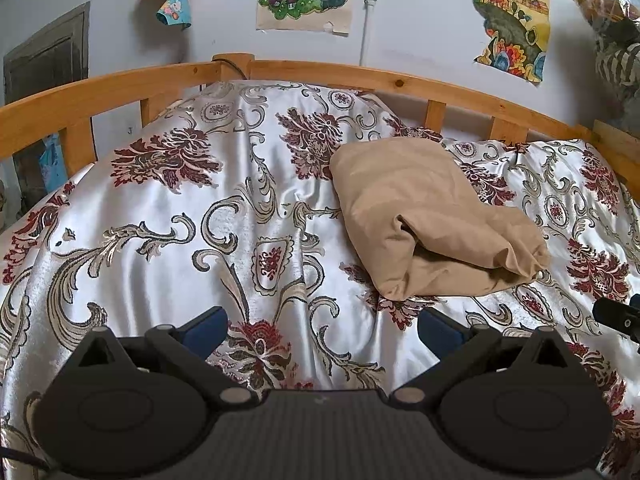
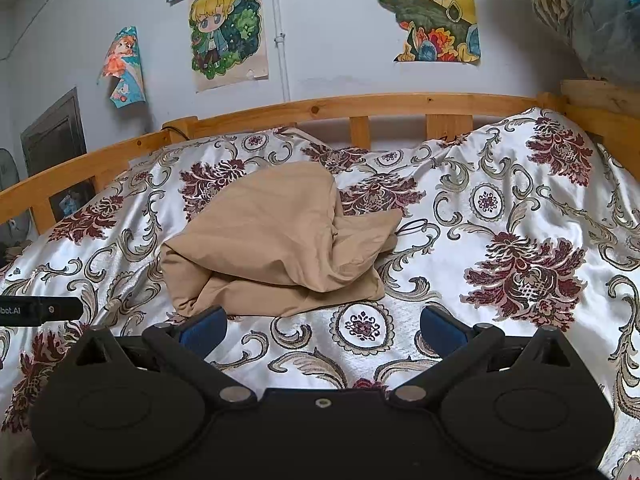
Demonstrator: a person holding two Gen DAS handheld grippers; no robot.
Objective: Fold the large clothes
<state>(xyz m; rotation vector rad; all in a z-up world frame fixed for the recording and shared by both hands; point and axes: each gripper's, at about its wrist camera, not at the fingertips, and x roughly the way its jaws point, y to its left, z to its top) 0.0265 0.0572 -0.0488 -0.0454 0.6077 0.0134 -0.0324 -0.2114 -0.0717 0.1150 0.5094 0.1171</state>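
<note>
A tan garment (image 1: 424, 216) lies folded into a thick bundle on the floral satin bedspread (image 1: 168, 216). In the right wrist view the same tan garment (image 2: 280, 240) sits just beyond the gripper, left of centre. My left gripper (image 1: 322, 328) is open over bare bedspread, with the bundle ahead and to its right. My right gripper (image 2: 322, 326) is open too, its blue pads empty, the left pad close to the bundle's near edge. The tip of the right gripper (image 1: 618, 314) shows at the left view's right edge.
A wooden bed rail (image 2: 360, 106) runs along the far side and left end of the bed. Posters (image 2: 228, 32) hang on the grey wall behind. A bagged bundle of cloth (image 2: 592, 12) sits at the upper right. The bedspread (image 2: 500, 220) is rumpled.
</note>
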